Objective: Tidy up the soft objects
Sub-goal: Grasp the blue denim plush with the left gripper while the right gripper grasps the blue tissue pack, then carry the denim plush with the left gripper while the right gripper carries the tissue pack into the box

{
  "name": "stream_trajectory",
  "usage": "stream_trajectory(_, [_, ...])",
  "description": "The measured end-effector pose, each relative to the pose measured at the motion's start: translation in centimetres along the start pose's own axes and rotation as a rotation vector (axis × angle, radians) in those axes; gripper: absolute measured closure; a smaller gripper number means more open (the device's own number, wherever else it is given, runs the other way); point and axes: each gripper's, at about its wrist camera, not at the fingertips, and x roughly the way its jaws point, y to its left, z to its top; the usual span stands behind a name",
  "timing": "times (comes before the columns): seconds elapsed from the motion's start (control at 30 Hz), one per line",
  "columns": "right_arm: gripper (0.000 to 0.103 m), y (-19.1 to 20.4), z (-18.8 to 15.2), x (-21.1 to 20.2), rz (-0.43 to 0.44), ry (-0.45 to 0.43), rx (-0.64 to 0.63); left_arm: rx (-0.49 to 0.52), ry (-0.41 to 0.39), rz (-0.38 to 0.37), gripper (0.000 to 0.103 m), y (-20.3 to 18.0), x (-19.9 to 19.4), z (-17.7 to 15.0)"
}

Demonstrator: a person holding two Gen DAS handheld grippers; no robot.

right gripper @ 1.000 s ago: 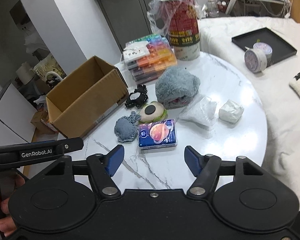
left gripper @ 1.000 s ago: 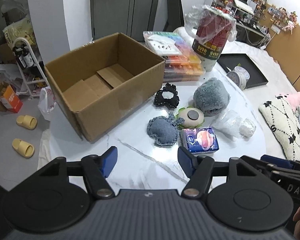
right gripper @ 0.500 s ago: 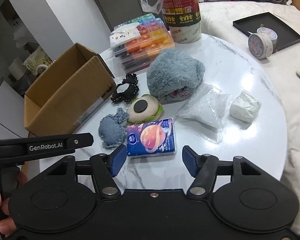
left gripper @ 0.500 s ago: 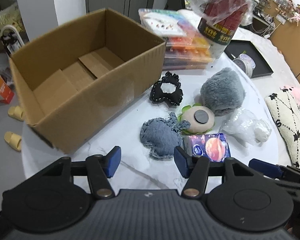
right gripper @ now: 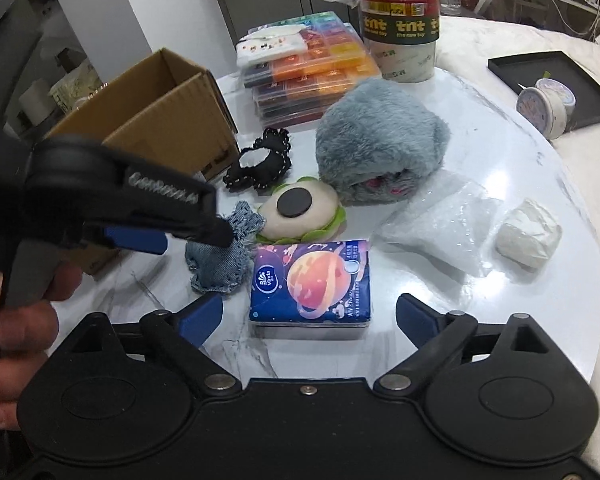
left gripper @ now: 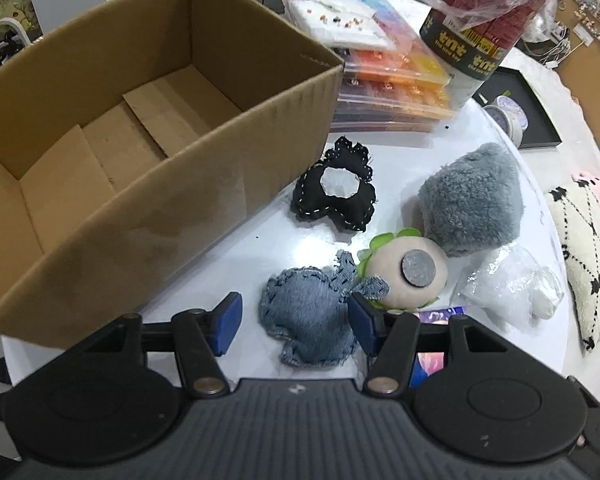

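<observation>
My left gripper [left gripper: 294,322] stands part-spread, its jaws having just narrowed a little, straddling the denim pouch [left gripper: 306,326] without visibly pressing it. My right gripper [right gripper: 308,318], jaws just widened to a broad spread, frames the tissue pack [right gripper: 312,282] at 12 o'clock, not touching. From the pouch, the round cushion [left gripper: 408,276] lies at 2 o'clock, the black scrunchie [left gripper: 336,188] at 12, the grey plush [left gripper: 472,208] beyond at 1, the cardboard box [left gripper: 204,184] at 10, open. I judge the pouch light and limp: pinch its padded middle, not the frayed edge. The pack likely yields; grip its long sides.
</observation>
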Motion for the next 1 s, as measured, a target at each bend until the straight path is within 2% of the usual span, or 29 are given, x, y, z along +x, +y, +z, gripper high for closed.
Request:
stream_trajectory(0.3, [0.011, 1.0, -0.3, 1.8, -0.045, -0.02, -0.042, 0.007, 0.039, 0.02, 0.045, -0.7, 1.3, 0.6])
stream_trajectory(0.37, [0.019, 1.2, -0.4, 2.3, -0.065, -0.014, -0.05, -0.001, 0.043, 0.021, 0.047, -0.7, 1.3, 0.6])
stream_trajectory(0.47, [0.03, 1.7, -0.7, 2.3, -0.094, -0.023, -0.101, 0.009, 0.045, 0.026, 0.06, -1.0, 1.1, 0.2])
stream_trajectory(0.57, [0.031, 1.8, -0.8, 2.1, -0.087, -0.024, -0.109, -0.001, 0.048, 0.024, 0.07, -0.8, 0.9, -0.1])
stream_trajectory(1.0, [0.032, 1.4, -1.0, 0.0, -0.093, 0.015, -0.082, -0.049, 0.037, 0.031, 0.073, 1.8, -2.4, -2.3])
